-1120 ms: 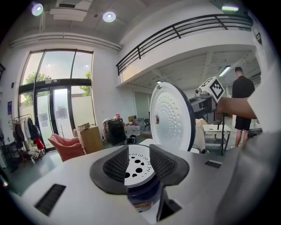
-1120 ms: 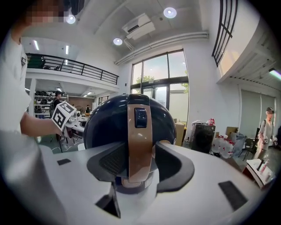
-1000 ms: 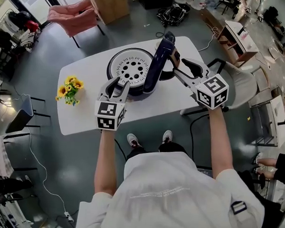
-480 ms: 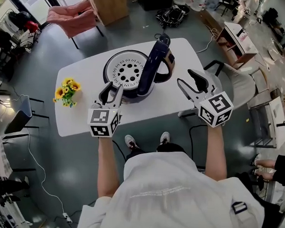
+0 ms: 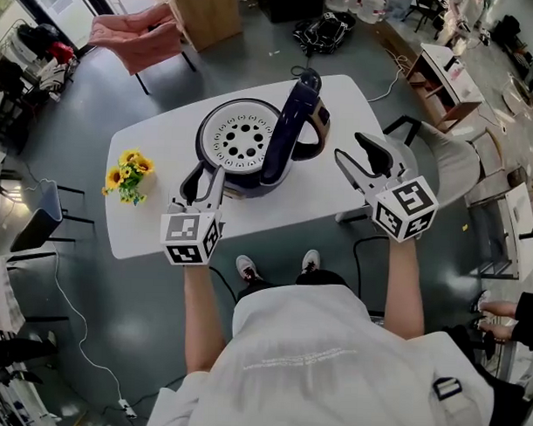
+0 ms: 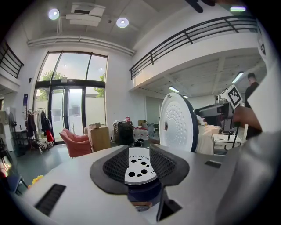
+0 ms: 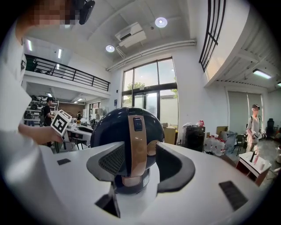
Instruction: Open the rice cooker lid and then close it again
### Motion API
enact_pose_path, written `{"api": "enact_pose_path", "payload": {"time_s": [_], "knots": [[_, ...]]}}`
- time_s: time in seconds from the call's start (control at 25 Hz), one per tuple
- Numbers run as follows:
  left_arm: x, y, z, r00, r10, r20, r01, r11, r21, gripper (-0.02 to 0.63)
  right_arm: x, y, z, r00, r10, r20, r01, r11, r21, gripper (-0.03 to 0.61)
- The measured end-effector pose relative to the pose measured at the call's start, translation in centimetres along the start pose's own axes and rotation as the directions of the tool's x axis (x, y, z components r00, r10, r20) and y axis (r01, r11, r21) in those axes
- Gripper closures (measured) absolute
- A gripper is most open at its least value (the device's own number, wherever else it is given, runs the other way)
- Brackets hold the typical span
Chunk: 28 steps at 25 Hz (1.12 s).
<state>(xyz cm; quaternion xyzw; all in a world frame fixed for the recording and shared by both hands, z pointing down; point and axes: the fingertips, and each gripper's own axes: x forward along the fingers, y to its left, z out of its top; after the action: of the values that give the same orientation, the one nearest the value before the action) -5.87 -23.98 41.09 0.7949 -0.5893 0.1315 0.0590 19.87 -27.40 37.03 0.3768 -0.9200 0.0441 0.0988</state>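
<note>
the head view is evenly bright under soft, diffuse light; shadows around the rice cooker [image 5: 243,135] on the white table [image 5: 153,212] are faint, and the picture is sharp, with straight lines bowing toward its corners. in the left gripper view the tall windows [image 6: 72,94] left of the rice cooker wash out to near white, and round ceiling lamps [image 6: 122,22] above it flare. in the right gripper view daylight comes from windows behind the rice cooker, whose dark lid [image 7: 109,127] carries a dull sheen. both gripper views warp strongly inside a black circular border, and their nearest foreground is soft.
</note>
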Motion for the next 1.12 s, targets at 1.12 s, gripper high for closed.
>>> {"api": "enact_pose_path", "payload": {"time_s": [1.12], "knots": [[1.6,1.4,-1.3,0.998,-0.058,-0.031,0.058,0.998,0.007,0.456,8.2,1.4,1.0,0.971,0.166,-0.173,-0.194,0.968,-0.16,0.364]]}}
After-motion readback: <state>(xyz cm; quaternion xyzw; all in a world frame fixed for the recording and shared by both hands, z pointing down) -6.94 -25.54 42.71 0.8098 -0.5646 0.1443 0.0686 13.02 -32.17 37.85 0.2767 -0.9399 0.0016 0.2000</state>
